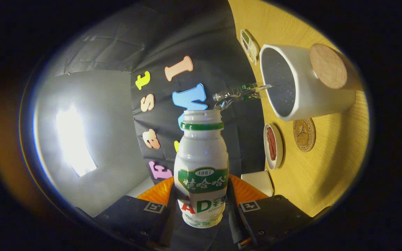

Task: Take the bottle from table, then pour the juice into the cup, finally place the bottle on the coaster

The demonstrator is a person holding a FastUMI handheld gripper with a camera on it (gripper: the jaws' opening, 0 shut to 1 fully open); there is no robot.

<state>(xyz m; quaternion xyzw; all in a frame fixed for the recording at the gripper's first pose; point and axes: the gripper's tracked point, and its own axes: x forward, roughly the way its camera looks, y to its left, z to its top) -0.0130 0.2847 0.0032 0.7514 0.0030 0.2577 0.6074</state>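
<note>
A small white juice bottle [201,153] with a green neck band and a green label sits between my fingers, and my gripper [202,209] is shut on its lower body. Its mouth is uncapped. The whole view is rolled, so the wooden table [326,174] stands on edge at the right and the bottle lies tipped on its side relative to it. The white cup [305,83] stands on that table beyond the bottle's mouth, a gap apart, its dark inside showing. A round brown coaster [304,135] with an emblem lies beside the cup's foot.
A clear plastic bottle [239,93] lies by the cup's rim. A pale round wooden disc [328,65] shows against the cup's side. A small white dish [273,146] with something red, a white box [258,181] and a small packet [249,45] are also on the table.
</note>
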